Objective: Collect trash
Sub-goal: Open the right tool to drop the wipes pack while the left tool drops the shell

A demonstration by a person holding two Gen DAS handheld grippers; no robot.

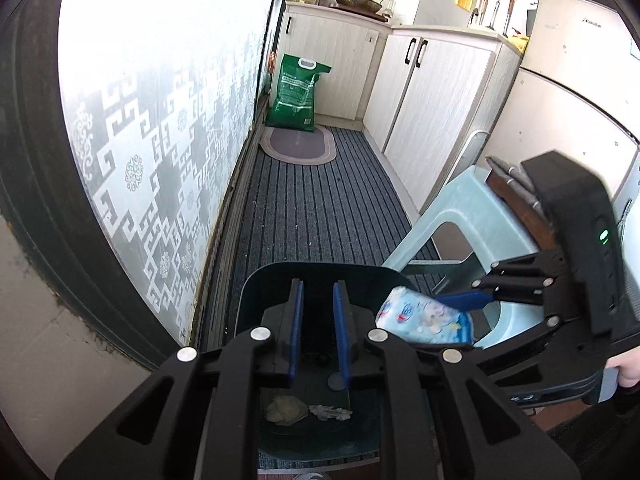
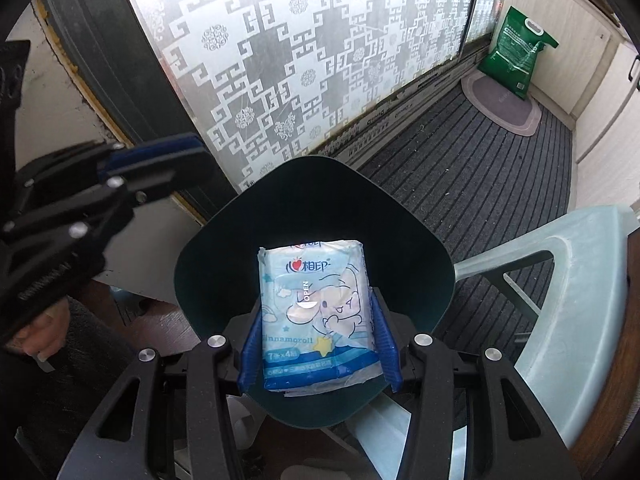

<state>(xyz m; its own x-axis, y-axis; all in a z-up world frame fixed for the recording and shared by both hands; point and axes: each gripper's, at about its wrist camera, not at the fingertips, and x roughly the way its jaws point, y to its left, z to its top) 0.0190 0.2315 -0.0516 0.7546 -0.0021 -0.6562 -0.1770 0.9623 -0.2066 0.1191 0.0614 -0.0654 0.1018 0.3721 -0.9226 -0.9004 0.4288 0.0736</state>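
Observation:
A dark green bin (image 1: 256,292) stands on the floor below me. At its bottom lie a yellowish lump (image 1: 286,410) and a crumpled white tissue (image 1: 330,412). My left gripper (image 1: 319,330) hangs over the bin's mouth, its blue pads nearly together with nothing between them. My right gripper (image 2: 319,344) is shut on a light blue tissue pack (image 2: 316,300) with a cartoon print, held over the bin (image 2: 208,248). From the left wrist view, that pack (image 1: 424,316) sits at the bin's right rim. The left gripper (image 2: 160,156) shows at the upper left of the right wrist view.
A pale green plastic stool (image 2: 580,280) stands right of the bin. Frosted patterned glass doors (image 1: 160,140) run along the left. A striped rug (image 1: 320,200) leads to an oval mat (image 1: 298,146) and a green sack (image 1: 298,94) by white cabinets (image 1: 432,100).

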